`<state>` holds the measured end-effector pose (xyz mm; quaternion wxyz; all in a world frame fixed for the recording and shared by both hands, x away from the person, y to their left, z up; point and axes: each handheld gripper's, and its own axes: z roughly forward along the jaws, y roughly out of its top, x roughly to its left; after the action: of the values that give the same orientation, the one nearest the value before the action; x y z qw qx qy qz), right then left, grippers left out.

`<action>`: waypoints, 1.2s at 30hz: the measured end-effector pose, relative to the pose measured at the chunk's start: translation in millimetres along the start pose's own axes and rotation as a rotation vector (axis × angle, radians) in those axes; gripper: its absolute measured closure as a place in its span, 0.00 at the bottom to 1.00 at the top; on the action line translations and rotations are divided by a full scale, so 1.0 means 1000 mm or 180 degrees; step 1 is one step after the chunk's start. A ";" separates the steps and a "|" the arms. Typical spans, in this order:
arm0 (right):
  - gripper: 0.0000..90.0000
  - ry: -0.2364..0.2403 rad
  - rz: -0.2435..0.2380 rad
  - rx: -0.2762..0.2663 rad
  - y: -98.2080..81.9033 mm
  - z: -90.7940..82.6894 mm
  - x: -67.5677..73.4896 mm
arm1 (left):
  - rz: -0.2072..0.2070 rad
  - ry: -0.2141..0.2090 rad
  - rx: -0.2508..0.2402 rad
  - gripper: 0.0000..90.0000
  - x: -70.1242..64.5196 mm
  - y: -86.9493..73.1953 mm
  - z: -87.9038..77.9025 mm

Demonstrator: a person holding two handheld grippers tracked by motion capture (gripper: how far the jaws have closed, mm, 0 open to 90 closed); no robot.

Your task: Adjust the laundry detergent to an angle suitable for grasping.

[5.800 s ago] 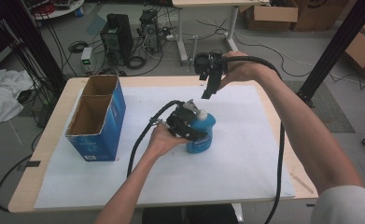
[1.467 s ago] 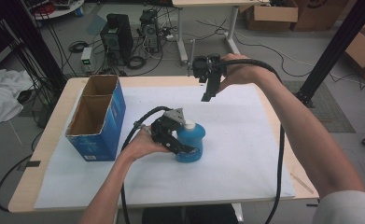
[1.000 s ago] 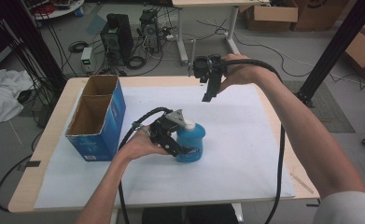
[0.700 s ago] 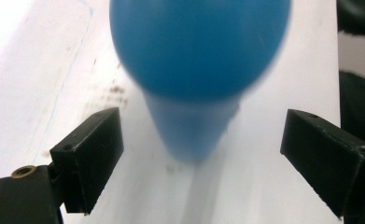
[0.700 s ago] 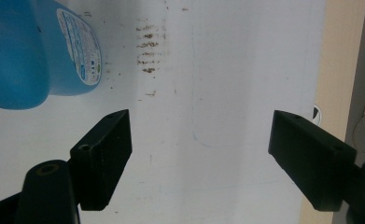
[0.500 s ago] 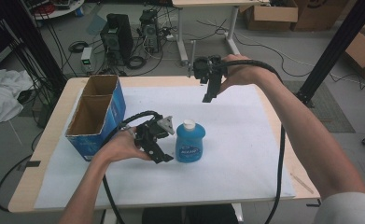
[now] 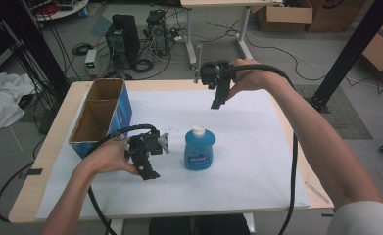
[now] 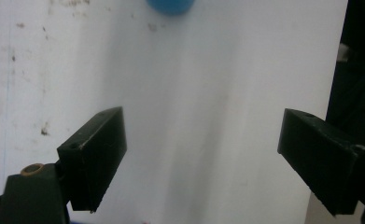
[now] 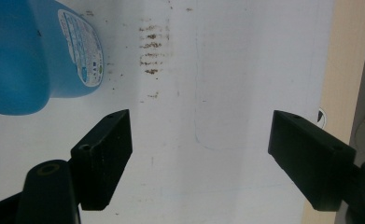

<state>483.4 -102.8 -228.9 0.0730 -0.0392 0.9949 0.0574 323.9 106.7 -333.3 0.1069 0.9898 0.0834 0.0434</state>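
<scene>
A blue bottle [image 7: 199, 149] with a white cap stands upright on the white sheet near the table's middle. My left gripper [image 7: 149, 171] hovers just left of it, apart from the bottle, jaws open and empty. In the left gripper view [image 8: 202, 163] the jaws stand wide over the white sheet, and the bottle's blue edge [image 8: 170, 5] shows at the top. My right gripper [image 7: 217, 101] hangs high over the far side of the table, pointing down, open and empty. The right gripper view [image 9: 199, 163] shows the bottle [image 9: 31, 65] at upper left, well away from the jaws.
An open blue cardboard box [image 7: 102, 113] with two compartments stands at the table's left. A white sheet [image 7: 257, 161] covers most of the wooden tabletop [image 7: 27, 205]. Cables trail from both grippers. Computers, boxes and cables lie on the floor beyond the table.
My left gripper has let go of the blue bottle and drawn back to the left, leaving it standing upright. The right gripper has stayed where it was.
</scene>
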 end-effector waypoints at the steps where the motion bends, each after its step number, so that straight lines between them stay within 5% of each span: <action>1: 0.24 0.0003 0.0007 0.0007 0.000 0.000 0.000 | 0.0015 0.0006 0.0055 0.18 0.000 -0.002 0.000; 14: 0.24 0.0023 0.0012 0.0020 0.000 0.001 0.000 | 0.0058 -0.0068 0.0547 0.18 0.000 -0.017 0.001; 36: 0.24 0.0034 0.0019 -0.0004 -0.001 0.000 0.006 | -0.0007 0.0014 0.0453 0.18 -0.005 -0.029 -0.012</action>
<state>477.8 -104.6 -229.9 0.0674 -0.0365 0.9954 0.0580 313.6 136.2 -328.0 0.0362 0.9947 0.0876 0.0395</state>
